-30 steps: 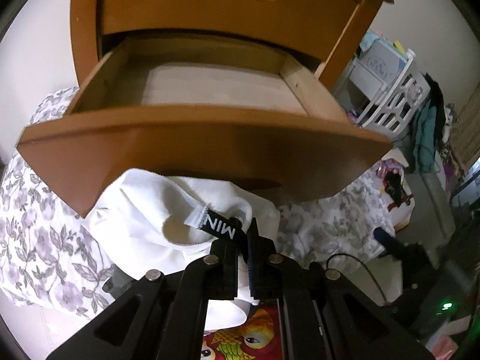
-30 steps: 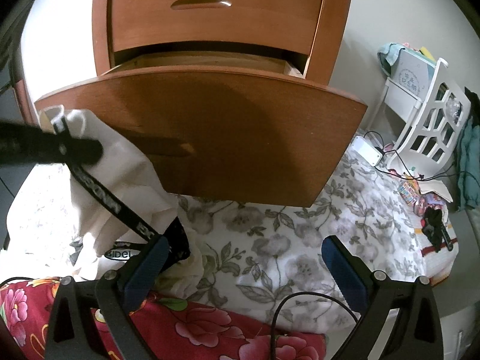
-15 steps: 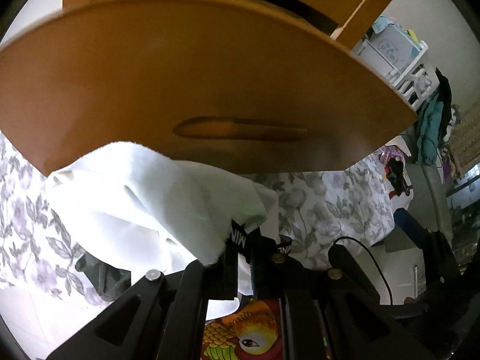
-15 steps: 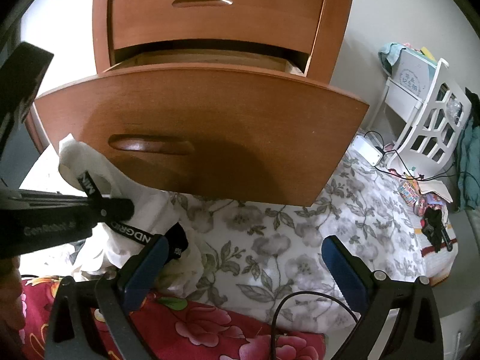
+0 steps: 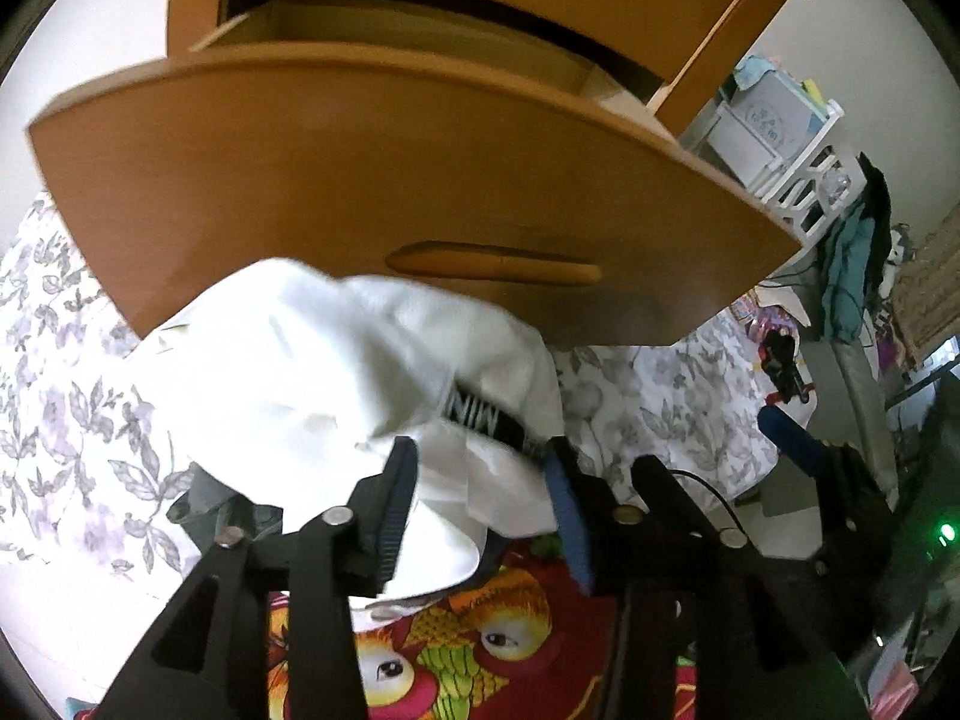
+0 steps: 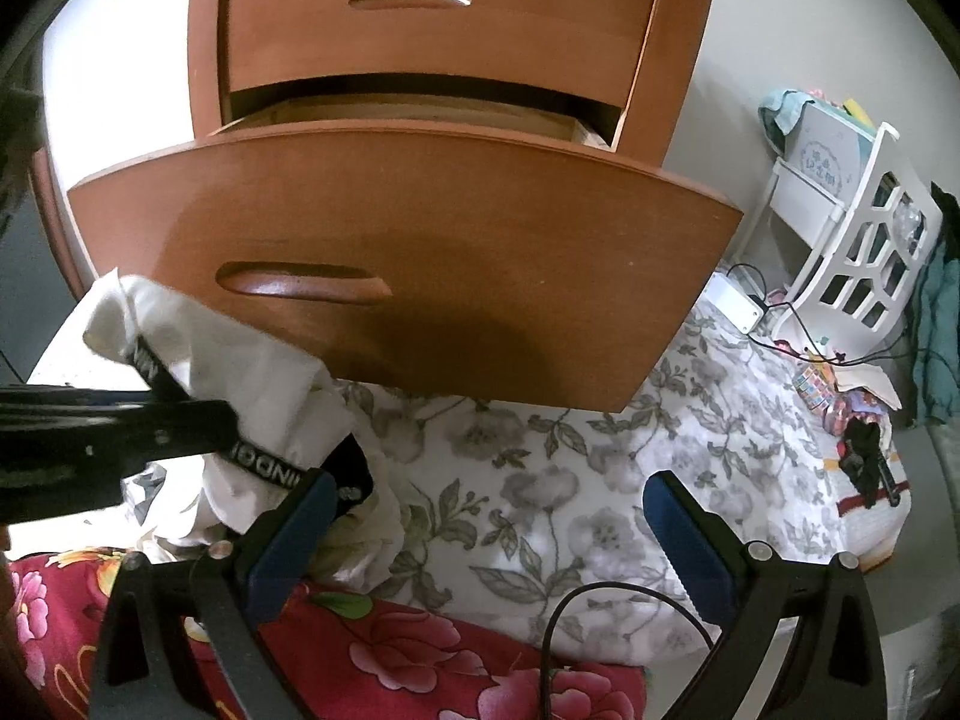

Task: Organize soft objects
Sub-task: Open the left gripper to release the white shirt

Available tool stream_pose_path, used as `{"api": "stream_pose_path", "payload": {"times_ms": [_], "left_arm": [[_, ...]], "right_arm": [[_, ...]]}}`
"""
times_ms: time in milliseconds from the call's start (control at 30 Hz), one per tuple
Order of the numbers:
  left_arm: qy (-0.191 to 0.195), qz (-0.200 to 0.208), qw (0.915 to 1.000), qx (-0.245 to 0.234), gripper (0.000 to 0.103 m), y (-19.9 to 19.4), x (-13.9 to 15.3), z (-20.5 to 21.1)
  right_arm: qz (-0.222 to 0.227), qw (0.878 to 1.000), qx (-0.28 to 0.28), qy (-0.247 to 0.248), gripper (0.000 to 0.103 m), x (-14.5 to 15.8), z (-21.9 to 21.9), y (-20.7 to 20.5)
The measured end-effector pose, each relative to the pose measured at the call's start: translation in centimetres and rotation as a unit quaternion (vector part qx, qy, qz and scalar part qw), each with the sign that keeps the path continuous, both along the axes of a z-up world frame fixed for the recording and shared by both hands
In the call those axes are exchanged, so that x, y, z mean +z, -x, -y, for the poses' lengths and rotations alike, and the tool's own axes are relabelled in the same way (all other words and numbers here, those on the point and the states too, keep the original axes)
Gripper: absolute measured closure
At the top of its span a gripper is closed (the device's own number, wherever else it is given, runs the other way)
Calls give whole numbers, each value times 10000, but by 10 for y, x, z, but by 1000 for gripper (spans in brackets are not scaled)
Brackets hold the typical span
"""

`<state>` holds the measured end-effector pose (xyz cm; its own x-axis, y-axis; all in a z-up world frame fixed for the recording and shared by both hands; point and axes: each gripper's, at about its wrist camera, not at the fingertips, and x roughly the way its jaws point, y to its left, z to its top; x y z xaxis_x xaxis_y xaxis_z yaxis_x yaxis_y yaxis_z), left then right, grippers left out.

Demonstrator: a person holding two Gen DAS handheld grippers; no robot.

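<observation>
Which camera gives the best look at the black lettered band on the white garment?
The right wrist view: the black band runs long across the white garment, with a fair stretch of its white lettering showing. The left wrist view shows only a short, blurred piece between the opening jaws of the left gripper.

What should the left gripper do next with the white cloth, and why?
Probably close again on the white cloth and lift it toward the open drawer. The left gripper is opening, with the cloth's black band lying loose between its fingers, so the cloth is sagging below the drawer front onto the flowered bedding. The right gripper is open and empty.
</observation>
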<state>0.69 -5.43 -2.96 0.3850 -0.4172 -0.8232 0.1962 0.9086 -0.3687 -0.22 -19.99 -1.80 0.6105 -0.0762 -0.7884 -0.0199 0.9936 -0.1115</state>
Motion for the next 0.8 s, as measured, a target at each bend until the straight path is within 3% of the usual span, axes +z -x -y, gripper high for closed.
{"api": "stream_pose_path", "payload": {"times_ms": [433,567,800], "left_arm": [[-226,780,9959,403,24,25,34,-24],[-586,1013,9908,682,9,27,34,-31],[-1046,1090,9810,1221,3,32,28,-48]], "right_arm": [[10,9999,8,101,0,1,-3,1],[18,9999,8,112,0,1,-3,1],[54,9999,0,110,0,3,-3,1]]}}
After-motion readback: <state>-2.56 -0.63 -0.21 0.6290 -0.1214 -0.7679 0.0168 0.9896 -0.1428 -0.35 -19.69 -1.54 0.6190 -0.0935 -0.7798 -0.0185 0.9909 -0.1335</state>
